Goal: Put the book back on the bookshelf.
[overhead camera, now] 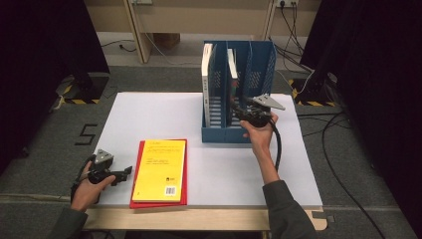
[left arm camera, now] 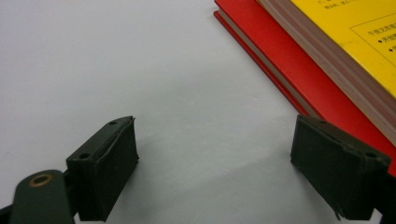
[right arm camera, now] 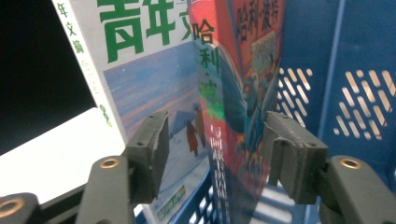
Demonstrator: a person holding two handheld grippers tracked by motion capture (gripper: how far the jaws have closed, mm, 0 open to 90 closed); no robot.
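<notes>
White table (overhead camera: 149, 114): both claws apart, right claw (right arm camera: 215, 154) straddling book spine (right arm camera: 210, 140) w/o contact.

A recording lab is showing here: black curtains (overhead camera: 45, 59) are hanging at both sides, cables (overhead camera: 343, 154) are trailing over grey carpet (overhead camera: 50, 144), hazard-striped stand bases (overhead camera: 74, 99) are sitting beyond the white-topped table (overhead camera: 149, 114).

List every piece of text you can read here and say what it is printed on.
"青年文" in large green characters: cover of the white magazine.
"哈利·波特": cover of the red book.
"5": black mark on the floor.
Print and barcode on the yellow book: too small to read.
</notes>
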